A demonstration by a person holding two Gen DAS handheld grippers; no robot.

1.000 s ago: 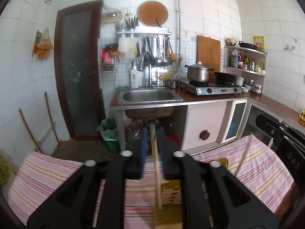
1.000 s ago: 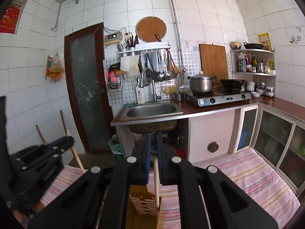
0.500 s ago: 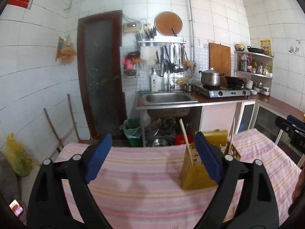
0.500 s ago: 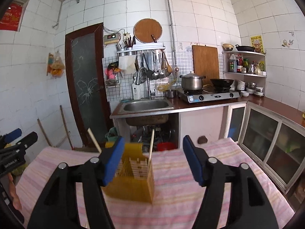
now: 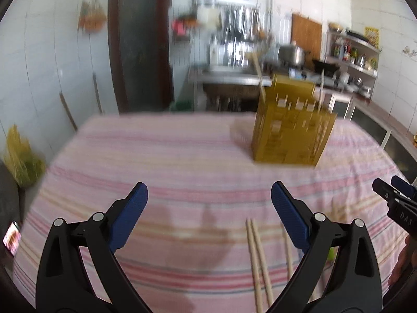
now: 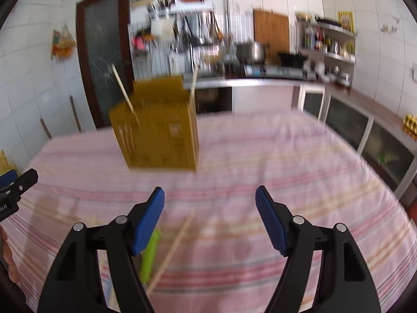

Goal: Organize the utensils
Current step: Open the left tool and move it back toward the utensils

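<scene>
A yellow slotted utensil holder stands upright on the pink striped tablecloth, with two wooden chopsticks leaning out of it. My left gripper hangs low over the cloth, jaws still opening, nothing between them. Loose chopsticks lie on the cloth by its right finger. My right gripper also has its jaws opening and holds nothing. A chopstick and a green utensil lie beside its left finger. Both views are blurred by motion.
Each gripper's tip shows at the edge of the other's view. Behind the table are a sink counter, a stove with pots, a dark door and glass-front cabinets.
Both grippers let go of the chopsticks they held over the holder, opened wide, and drew back and down toward the near cloth. The two chopsticks now stand in the holder.
</scene>
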